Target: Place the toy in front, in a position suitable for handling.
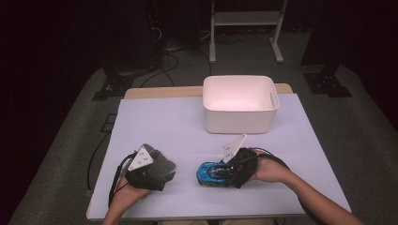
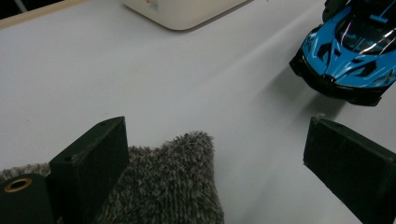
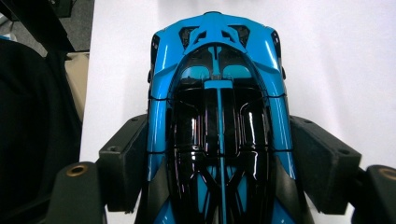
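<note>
The blue toy car sits near the front edge of the white table, right of centre, with the right gripper pinching its sides between both jaws. To the left, the left gripper rests with jaws spread over a grey fuzzy cloth. A white bin stands at the far side.
</note>
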`<state>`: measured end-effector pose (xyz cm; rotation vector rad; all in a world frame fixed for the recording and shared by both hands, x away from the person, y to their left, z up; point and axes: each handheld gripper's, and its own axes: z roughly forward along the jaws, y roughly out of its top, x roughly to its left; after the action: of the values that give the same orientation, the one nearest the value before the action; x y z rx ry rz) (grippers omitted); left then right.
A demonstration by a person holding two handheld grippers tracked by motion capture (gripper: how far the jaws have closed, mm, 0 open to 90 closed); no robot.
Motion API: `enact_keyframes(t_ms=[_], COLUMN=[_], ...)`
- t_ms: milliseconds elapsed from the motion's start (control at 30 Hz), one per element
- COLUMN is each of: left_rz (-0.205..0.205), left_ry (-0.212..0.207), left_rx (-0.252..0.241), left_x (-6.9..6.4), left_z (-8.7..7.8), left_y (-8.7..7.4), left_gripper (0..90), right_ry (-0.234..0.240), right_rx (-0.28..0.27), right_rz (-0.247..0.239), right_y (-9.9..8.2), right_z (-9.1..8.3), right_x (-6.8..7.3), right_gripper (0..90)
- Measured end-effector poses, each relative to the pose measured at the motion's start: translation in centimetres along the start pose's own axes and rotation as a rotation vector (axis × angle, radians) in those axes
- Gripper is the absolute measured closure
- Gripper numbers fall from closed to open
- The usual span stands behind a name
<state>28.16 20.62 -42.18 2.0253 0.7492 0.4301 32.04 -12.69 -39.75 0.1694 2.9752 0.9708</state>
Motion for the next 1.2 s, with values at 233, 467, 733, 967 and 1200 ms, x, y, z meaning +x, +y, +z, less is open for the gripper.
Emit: enact_keyframes(t_ms=[233,467,733,967,1200], left_rz=[-0.005,0.007,0.005,0.011,0.051], left_ry=[0.005,0.012,0.013,0.016,0.015], left_rx=[-0.003,0.014,0.018,0.031,0.072], left_x=[0.3,0.3,0.5,0.8,0.9], left_z=[-0.2,-0.2,-0.3,-0.5,-0.5], left_y=[-0.1,-0.2,-0.2,-0.3,-0.2], left_gripper=[6.2,6.1,6.1,6.2,12.3], right_ry=[0.014,0.038,0.027,0.029,-0.001], right_rx=[0.020,0.036,0.016,-0.047,-0.106], right_rz=[-0.018,-0.014,-0.003,0.044,0.068], right_y=[0.2,-0.8,-1.6,-1.9,-3.2], right_z=[1.5,3.4,4.2,3.8,1.9], right_x=[-0.2,-0.4,-0.2,-0.2,0.3], right_gripper=[26.8,26.8,24.3,18.5,17.4])
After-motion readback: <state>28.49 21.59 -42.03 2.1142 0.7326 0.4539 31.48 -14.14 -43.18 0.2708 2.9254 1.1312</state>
